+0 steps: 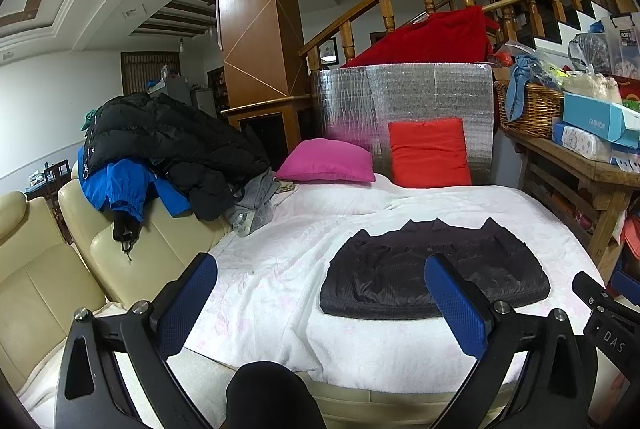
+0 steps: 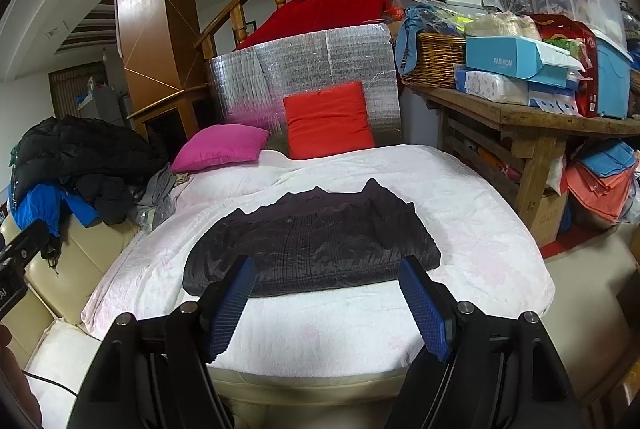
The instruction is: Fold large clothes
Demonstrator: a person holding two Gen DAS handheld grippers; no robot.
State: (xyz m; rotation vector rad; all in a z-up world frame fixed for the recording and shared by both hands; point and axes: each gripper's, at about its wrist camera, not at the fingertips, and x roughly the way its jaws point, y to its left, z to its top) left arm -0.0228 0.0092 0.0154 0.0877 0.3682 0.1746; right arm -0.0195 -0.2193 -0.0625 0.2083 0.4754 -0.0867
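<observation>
A black quilted jacket point(image 1: 436, 269) lies folded into a flat rectangle on the white blanket point(image 1: 280, 269), collar away from me; it also shows in the right wrist view point(image 2: 316, 245). My left gripper point(image 1: 320, 265) is open and empty, held above the blanket's near edge, left of the jacket. My right gripper point(image 2: 328, 265) is open and empty, just short of the jacket's near edge, not touching it. The white blanket also shows in the right wrist view point(image 2: 480, 229).
A pile of black and blue coats point(image 1: 160, 153) sits on the cream sofa point(image 1: 48, 269) at left. A pink cushion point(image 1: 328, 161) and a red cushion point(image 1: 430, 153) lean at the back. A cluttered wooden table point(image 2: 532, 117) stands at right.
</observation>
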